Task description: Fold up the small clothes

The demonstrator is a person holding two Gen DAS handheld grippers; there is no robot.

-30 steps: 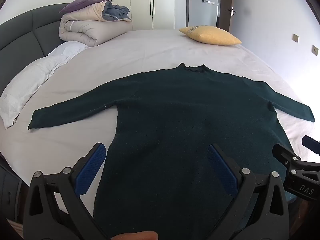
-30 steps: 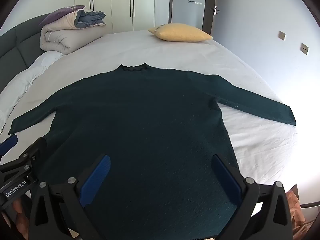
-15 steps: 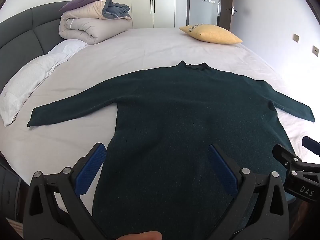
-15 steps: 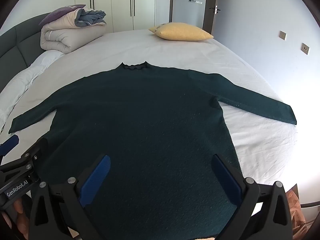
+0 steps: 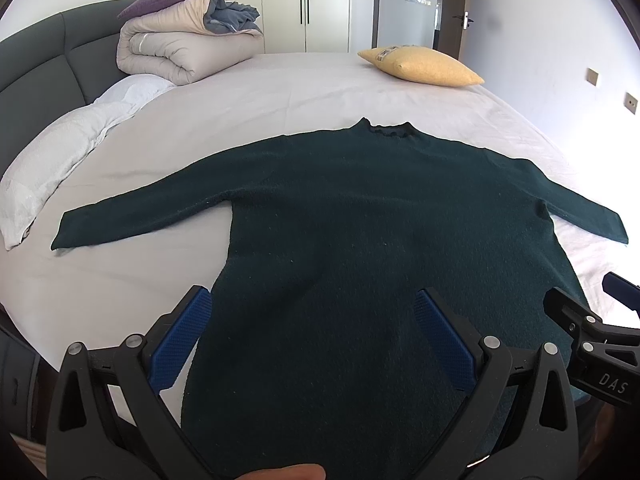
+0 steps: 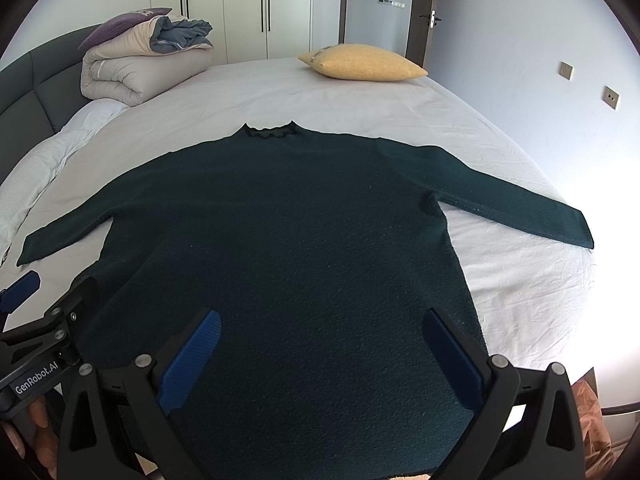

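Flat on the bed (image 5: 304, 92), the sweater (image 5: 360, 220) is being viewed lengthwise, collar pointing to 12 o'clock, sleeves reaching toward 9 and 3. Both the left gripper (image 5: 316, 336) and right gripper (image 6: 324, 356) are being held wide open above its hem, gripping nothing.

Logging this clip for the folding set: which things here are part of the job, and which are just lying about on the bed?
Part of the job:
sweater, spread flat, sleeves out
left gripper, open above the hem
right gripper, open above the hem

Lying about:
yellow pillow
rolled duvet
white pillow
headboard
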